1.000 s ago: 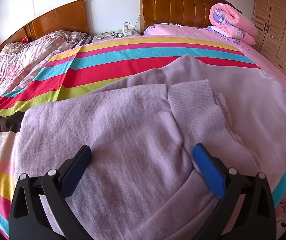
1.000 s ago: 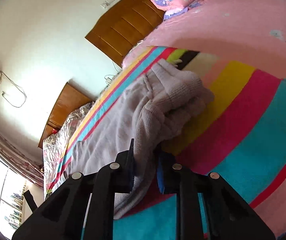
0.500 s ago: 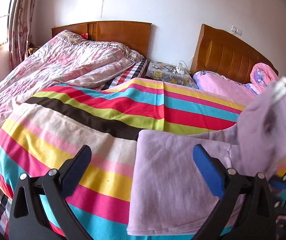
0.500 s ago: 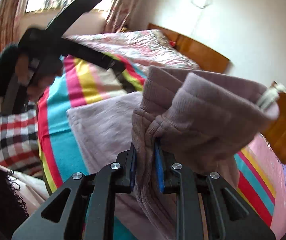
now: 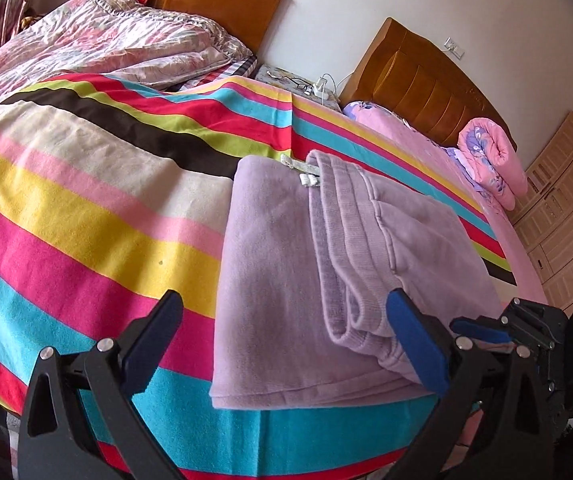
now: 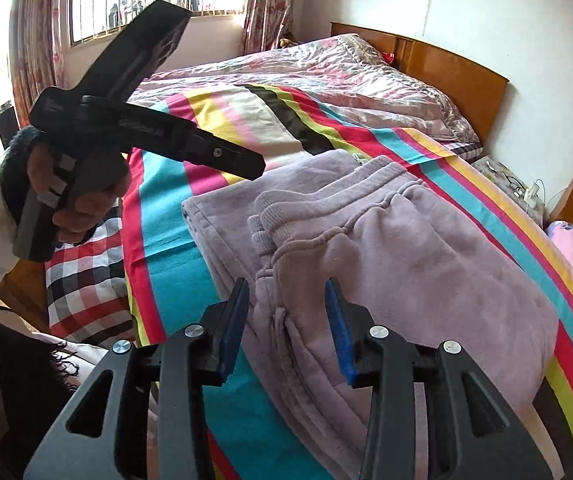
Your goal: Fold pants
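Releasing now, the right tool (image 6: 286, 320) opens off the folded lilac fleece pants (image 6: 386, 248) at lower centre, left tool (image 5: 282, 332) wide open and empty; smoothing next.

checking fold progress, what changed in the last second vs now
The right gripper carried the lilac pants' waistband end over onto the legs, making a fold; its jaws are opening, letting go. The left gripper swung aside, open and empty throughout. The striped blanket stayed put.

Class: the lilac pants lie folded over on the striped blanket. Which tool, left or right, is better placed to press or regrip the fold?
Probably the right tool: its opening jaws straddle the pants.
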### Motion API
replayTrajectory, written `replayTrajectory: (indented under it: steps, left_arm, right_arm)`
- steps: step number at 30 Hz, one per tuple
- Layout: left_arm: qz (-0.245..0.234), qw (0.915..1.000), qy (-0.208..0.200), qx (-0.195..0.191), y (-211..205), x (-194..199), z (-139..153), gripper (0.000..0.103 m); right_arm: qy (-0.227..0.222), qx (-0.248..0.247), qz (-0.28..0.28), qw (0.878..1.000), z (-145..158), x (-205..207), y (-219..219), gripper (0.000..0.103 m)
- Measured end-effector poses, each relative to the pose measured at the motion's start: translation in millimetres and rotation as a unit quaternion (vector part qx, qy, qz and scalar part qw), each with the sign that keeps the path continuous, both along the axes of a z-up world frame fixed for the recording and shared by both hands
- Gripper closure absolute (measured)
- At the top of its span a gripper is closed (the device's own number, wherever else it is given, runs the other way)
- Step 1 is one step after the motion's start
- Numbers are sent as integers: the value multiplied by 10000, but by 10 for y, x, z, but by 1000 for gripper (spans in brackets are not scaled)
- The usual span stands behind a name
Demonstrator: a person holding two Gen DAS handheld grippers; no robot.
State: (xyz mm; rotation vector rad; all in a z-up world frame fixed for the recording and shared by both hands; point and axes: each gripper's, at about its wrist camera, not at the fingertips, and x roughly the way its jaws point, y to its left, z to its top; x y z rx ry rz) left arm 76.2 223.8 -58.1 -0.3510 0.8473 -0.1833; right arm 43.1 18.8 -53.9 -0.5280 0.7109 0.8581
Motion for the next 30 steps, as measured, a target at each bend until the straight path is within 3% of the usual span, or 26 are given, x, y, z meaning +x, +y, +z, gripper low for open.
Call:
replayTrajectory:
  steps: [5,9,12,14,15,17,19,21,24,27,30]
  left_arm:
    - [-13,10000,61,59,-26,-16,-32,2]
    - [-20,9999,105,37,-10,-12,-53,2]
    - [-54,9998,156,-124,-11,0,-54,2]
    - [-114,9996,178,-202,-22,21,-34,2]
    - [-145,9995,185,-213,-32,29,-19,2]
    - [-224,9991,241,-274,-54,59,16,2]
    - [-371,9972,289,-583,-46,106,59,2]
    - [-548,9918,344,-1106,-26,182,109,2]
    - [-739,9767,567,-1932,-12,361,98,2]
    - [-902,9647,1034,-2250,-99,596,-10,2]
    - [-1230,9468,1357,-2645,-238,822,-84,2]
  right_arm:
    - [133,-365,210,9990,-217,-17,130,64]
    - [-43,-441,293,9986,-293,-33,97,67]
    - [-448,-745,491,9950,-368,-123,139,66]
    - [-634,-778,533,9935,-367,-156,137,74]
    - [-712,-738,580,9930,-336,-166,117,83]
    - [-755,-429,529,9948,-203,-157,40,87]
    - [-914,-255,474,9944,-69,-165,-21,88]
    - [-1052,-163,447,9933,33,-181,-57,88]
    - [-1180,-92,435,9920,126,-195,-86,88]
    - [-1250,-51,450,9911,170,-205,-108,88]
    - [-1296,-53,490,9903,166,-228,-113,88]
